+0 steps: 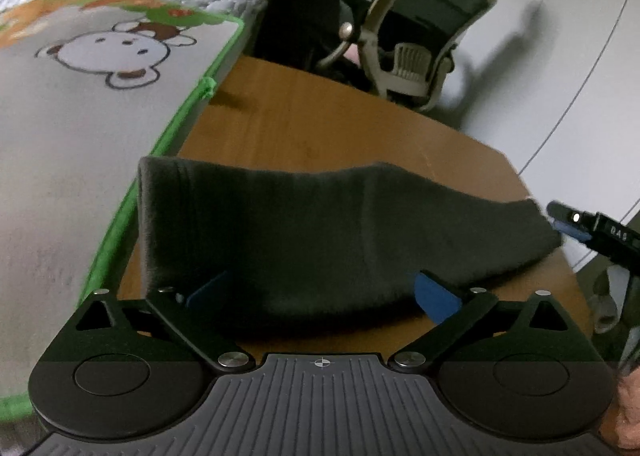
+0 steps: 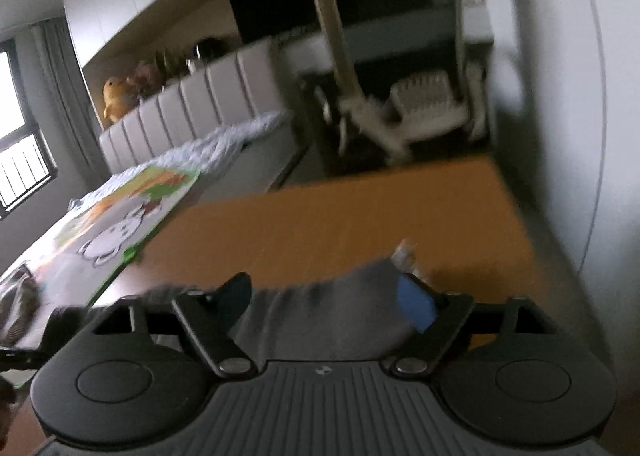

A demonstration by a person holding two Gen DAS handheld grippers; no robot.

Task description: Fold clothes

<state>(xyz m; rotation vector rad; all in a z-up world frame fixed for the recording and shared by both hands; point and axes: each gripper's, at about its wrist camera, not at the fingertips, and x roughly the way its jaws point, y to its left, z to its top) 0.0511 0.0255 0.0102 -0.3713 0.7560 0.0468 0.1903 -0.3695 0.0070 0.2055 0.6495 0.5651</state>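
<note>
On the wooden table [image 1: 320, 123] beside a bed, wide-open left gripper [image 1: 320, 296] and right gripper [image 2: 324, 304] straddle a grey garment [image 1: 320, 232] ungripped; closing late could let the fabric slide, spoiling the fold.

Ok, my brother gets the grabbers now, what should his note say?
Left gripper: open, fingers on either side of the near edge of the grey cloth.
Right gripper: open, the cloth's right end lies between its fingers.
The cloth lies on the wooden table, beside the cartoon mat.
Done: cloth looks folded into a long strip, though the blur makes this unsure.
Left: pinch both ends and fold again.
</note>
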